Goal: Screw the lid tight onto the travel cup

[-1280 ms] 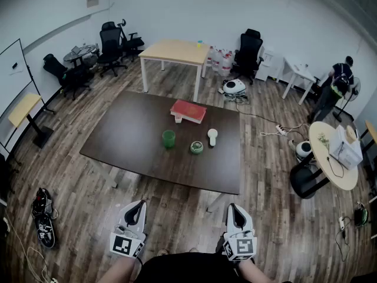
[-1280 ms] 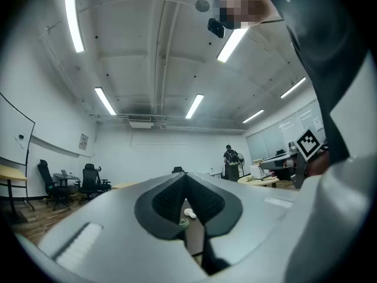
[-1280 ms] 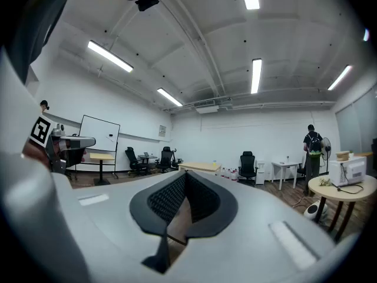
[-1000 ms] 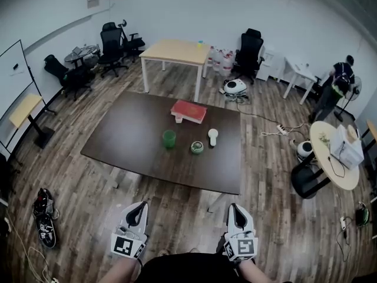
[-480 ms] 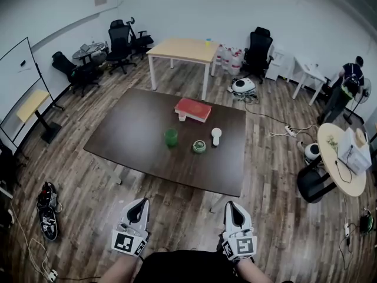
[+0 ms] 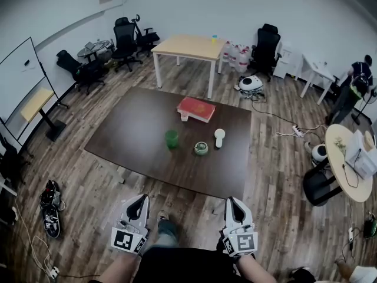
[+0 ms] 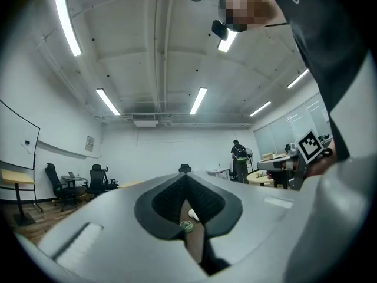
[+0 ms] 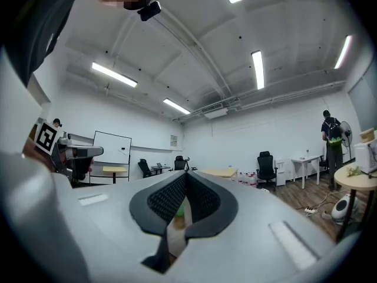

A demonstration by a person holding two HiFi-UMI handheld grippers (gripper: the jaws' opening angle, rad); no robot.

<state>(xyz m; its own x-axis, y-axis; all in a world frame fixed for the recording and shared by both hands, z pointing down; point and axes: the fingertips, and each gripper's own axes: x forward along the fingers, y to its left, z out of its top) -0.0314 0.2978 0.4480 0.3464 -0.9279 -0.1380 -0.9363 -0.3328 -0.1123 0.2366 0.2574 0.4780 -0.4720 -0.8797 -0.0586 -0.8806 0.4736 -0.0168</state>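
Note:
A green travel cup [image 6: 171, 138] stands upright on the dark brown table [image 6: 129, 134], well ahead of me. Its round green-and-white lid [image 6: 201, 148] lies on the table a little to the cup's right, apart from it. Both grippers hang low near my body, short of the table's near edge. My left gripper [image 6: 139, 198] is shut and empty, and so is my right gripper [image 6: 231, 200]. Through the slit under the left gripper [image 7: 186, 177] jaws I glimpse the lid [image 7: 186, 226]. Under the right gripper [image 8: 186, 175] jaws a sliver of the green cup [image 8: 178, 212] shows.
A white handled object [image 6: 219, 137] stands right of the lid, and a red book [image 6: 196, 109] lies at the table's far side. Behind is a light wooden table [image 6: 188, 47] with office chairs. A round table [image 6: 347, 170] and black chair [image 6: 321, 187] stand right; shoes [image 6: 50, 208] lie left.
The whole view has shifted as I step forward: the table has come slightly nearer and moved right in the picture, and a foot now shows between the grippers. Both grippers stay shut.

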